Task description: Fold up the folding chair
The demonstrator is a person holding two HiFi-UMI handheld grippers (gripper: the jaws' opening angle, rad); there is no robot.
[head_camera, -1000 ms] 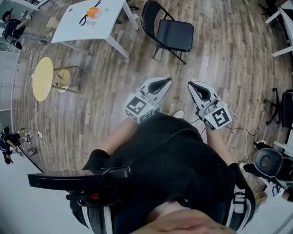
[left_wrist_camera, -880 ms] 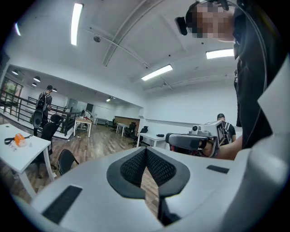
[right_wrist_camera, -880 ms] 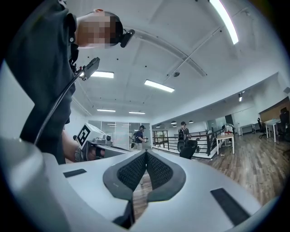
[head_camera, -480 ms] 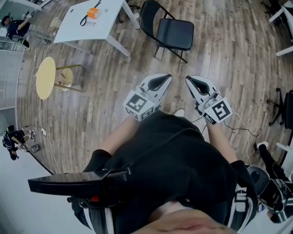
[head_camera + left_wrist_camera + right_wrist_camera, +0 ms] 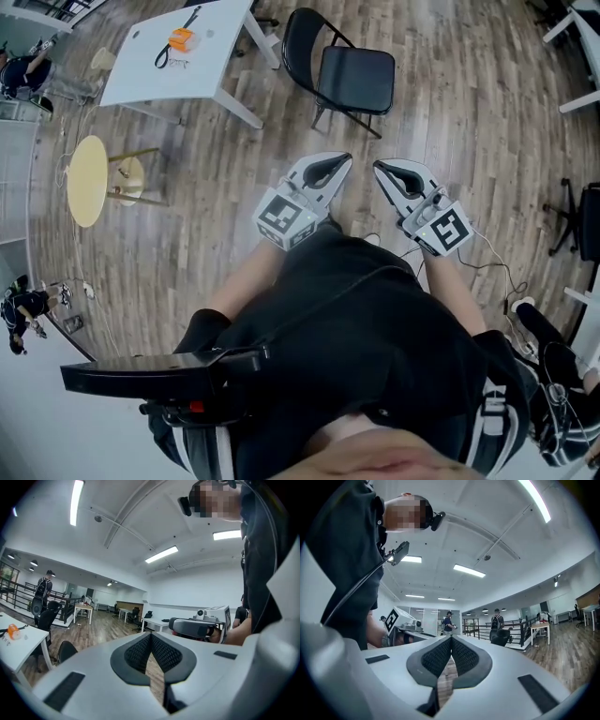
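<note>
Head view: a person in a dark top (image 5: 356,337) stands on a wooden floor (image 5: 469,112) with a gripper in each hand, both aimed at the black folding chair (image 5: 354,77). The chair stands unfolded, seat level and backrest up. The left gripper (image 5: 339,164) and the right gripper (image 5: 382,169) are side by side on the near side of the chair, well apart from it and touching nothing. Each has its jaws together and holds nothing. A white tabletop (image 5: 220,33) stands just left of the chair and carries an orange object (image 5: 180,39). A round yellow stool (image 5: 87,169) sits farther left of the chair and nearer the person.

Left gripper view: the left gripper's ribbed pads meet along a single seam (no gap shows at the tip), with only floor beyond them. The rounded dark backrest of the chair (image 5: 65,651) shows low at the left, beside the white tabletop (image 5: 23,644) and the orange object (image 5: 12,631). The right gripper (image 5: 194,627) appears to the right of the chair, at about the same height.

Right gripper view: the right gripper's (image 5: 451,641) pads are likewise pressed together and empty. The left gripper's marker cube (image 5: 392,618) is visible at the left, under the person's arm.
</note>
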